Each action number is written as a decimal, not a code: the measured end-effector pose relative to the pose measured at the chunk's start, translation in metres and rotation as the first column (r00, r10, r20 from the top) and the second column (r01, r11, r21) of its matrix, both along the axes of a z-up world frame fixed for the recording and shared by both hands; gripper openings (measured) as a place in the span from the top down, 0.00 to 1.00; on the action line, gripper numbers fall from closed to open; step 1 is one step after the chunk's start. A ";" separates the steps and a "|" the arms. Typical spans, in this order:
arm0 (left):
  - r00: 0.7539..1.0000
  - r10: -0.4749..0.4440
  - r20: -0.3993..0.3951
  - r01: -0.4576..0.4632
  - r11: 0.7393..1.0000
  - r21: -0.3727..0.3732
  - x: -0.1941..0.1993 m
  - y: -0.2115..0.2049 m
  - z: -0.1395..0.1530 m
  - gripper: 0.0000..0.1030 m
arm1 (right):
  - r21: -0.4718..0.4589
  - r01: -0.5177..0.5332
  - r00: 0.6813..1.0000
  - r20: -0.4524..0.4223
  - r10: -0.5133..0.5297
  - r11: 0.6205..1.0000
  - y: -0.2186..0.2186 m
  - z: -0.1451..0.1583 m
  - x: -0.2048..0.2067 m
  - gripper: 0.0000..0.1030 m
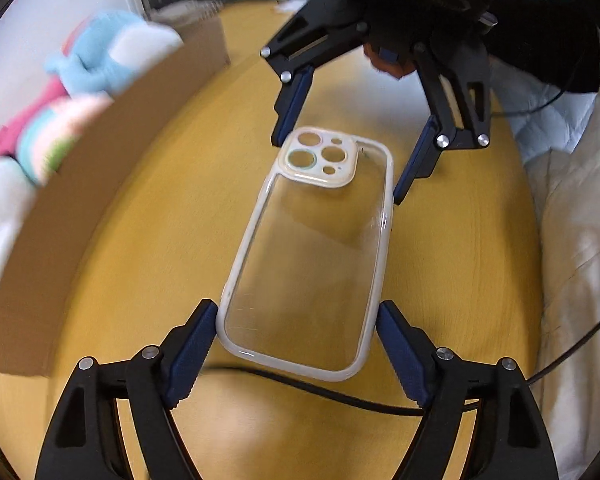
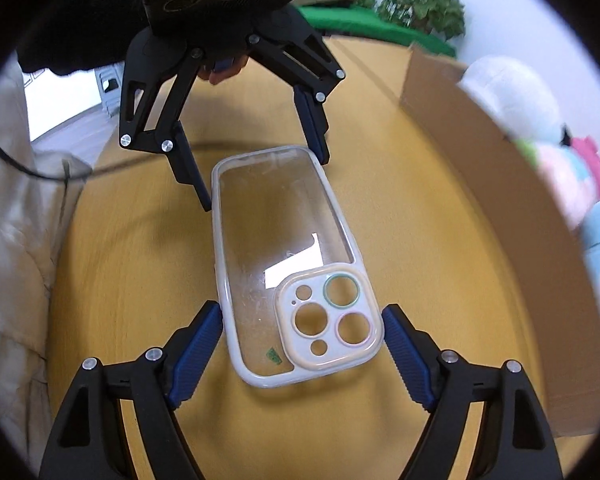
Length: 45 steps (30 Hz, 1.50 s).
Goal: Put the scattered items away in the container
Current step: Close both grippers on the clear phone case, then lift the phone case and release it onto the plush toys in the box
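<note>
A clear phone case (image 1: 312, 260) with a whitish rim and a cream camera frame hangs just above the yellow wooden table (image 1: 140, 280), throwing a shadow on it. My left gripper (image 1: 297, 318) is shut on its plain end, blue pads against both long sides. My right gripper (image 1: 338, 168) comes in from the opposite side. In the right wrist view the phone case (image 2: 280, 220) has its camera end between the pads of my right gripper (image 2: 302, 314), which is shut on it. My left gripper (image 2: 265, 180) clasps the far end. The cardboard box (image 1: 100, 200) stands beside the case.
Plush toys (image 1: 100, 60) in blue, pink and white lie in the cardboard box (image 2: 500, 200). A black cable (image 1: 300, 388) crosses the table under the case. Pale bedding (image 1: 572, 240) borders the table opposite the box. Potted plants (image 2: 420, 8) stand at the back.
</note>
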State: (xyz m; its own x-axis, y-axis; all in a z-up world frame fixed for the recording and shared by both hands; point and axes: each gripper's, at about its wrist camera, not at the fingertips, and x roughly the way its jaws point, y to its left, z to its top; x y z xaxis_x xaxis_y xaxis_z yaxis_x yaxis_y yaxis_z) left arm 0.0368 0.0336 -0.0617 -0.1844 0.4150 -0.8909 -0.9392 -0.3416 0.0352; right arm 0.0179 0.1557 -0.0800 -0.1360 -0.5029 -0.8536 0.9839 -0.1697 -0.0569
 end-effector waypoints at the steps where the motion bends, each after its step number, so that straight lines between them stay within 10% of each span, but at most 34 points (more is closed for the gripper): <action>1: 1.000 -0.003 -0.029 0.004 1.000 0.012 -0.006 0.000 0.013 0.18 | -0.005 -0.003 1.000 -0.014 0.003 1.000 0.002 0.010 -0.005 0.21; 15: 0.944 -0.016 -0.330 0.030 0.999 0.037 -0.188 -0.009 0.144 0.18 | -0.013 0.013 0.951 -0.309 -0.017 1.000 0.012 0.156 -0.136 0.21; 26: 0.983 0.036 -0.181 -0.053 0.995 -0.088 -0.293 -0.010 0.068 0.16 | 0.093 0.103 0.979 -0.188 -0.084 0.990 -0.009 0.084 -0.260 0.21; 37: 0.949 0.210 -0.236 -0.200 0.978 0.066 -0.263 -0.034 0.115 0.14 | 0.030 0.267 0.925 -0.287 -0.248 0.963 0.019 0.106 -0.208 0.18; 45: 0.828 0.446 -0.340 -0.395 0.894 0.211 -0.185 -0.068 0.177 0.05 | -0.212 0.537 0.749 -0.325 -0.578 0.816 0.052 0.152 -0.143 0.18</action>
State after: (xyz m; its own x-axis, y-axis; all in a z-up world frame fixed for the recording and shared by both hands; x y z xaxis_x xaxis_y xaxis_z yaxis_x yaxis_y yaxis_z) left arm -0.1480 -0.0342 0.1157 -0.6709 0.3249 -0.6666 -0.6289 -0.7255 0.2794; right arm -0.1253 0.2080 0.0716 -0.7033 -0.3184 -0.6357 0.6235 -0.7058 -0.3363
